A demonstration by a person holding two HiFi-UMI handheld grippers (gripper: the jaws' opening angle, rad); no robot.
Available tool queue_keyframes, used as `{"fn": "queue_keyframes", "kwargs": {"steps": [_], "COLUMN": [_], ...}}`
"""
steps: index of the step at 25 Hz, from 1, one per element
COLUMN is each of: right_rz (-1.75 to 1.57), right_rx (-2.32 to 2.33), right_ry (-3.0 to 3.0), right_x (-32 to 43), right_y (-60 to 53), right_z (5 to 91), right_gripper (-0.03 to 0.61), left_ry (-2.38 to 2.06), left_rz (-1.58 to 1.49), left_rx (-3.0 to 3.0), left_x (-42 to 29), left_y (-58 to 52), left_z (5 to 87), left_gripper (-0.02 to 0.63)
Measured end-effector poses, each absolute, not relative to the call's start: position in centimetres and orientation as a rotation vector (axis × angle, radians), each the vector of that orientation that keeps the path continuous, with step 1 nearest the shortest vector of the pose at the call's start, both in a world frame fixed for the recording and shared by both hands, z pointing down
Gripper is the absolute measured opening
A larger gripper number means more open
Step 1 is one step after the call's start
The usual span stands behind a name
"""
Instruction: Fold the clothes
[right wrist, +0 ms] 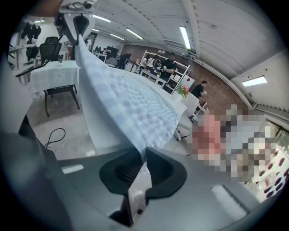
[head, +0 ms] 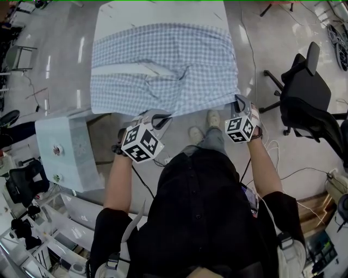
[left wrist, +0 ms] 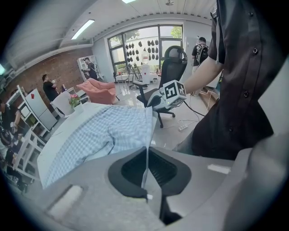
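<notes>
- The checked garment (head: pixel 163 68) lies spread across the white worktop (head: pixel 163 12), and its near hem reaches the worktop's near edge.
- The left gripper (left wrist: pixel 147 162) is closed on the garment. The thin blue-and-white edge runs straight into the seam between its pressed-together pads.
- It holds the near hem somewhat left of the middle, and the rest of the cloth stretches away to the far left of it.
- The right gripper (right wrist: pixel 142 167) is also closed on the garment, with a fold of checked fabric pinched between its pads.
- It grips at the near right corner of the cloth, just off the worktop's near edge.
- The hem runs as a raised, fairly straight line from one gripper to the other.
- A black office chair (head: pixel 304 87) stands on the floor to the right, well apart from the worktop.
</notes>
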State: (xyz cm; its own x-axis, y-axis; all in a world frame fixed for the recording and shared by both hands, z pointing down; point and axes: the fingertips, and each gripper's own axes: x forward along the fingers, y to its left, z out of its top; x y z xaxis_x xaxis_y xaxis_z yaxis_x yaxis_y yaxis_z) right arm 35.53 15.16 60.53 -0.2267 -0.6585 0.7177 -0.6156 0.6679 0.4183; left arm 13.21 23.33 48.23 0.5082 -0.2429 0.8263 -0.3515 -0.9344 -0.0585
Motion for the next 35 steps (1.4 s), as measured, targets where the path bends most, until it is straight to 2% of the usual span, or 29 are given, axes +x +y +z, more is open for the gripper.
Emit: {"fn": "queue_keyframes", "kwargs": {"steps": [2, 18, 25, 35], "right_rz": [-0.050, -0.228, -0.255, -0.226], "right_rx": [0.972, 0.929, 0.868, 0.812], "right_ry": [-1.925, -1.808, -1.835, -1.880], "right_x": [35.6, 41.4, 42.3, 39.9], "right_y": [15.6, 16.8, 17.3, 10.9], "right_z": [60.6, 56.7, 54.3, 51.5], "right_gripper": [0.025, 0.025, 0.025, 0.025], "left_ry": [-0.519, -0.479, -0.422, -0.506], "left_rz": [1.404, 1.414, 1.467, 1.538], "left_rx": [2.619, 2.587, 2.633, 2.656], "left_x": [13.1, 14.9, 15.3, 12.7], "left_y": [23.4, 23.2, 22.4, 12.8], "left_z": [48.6, 52.6, 50.2, 46.7], "left_gripper": [0.012, 0.012, 0.011, 0.012]}}
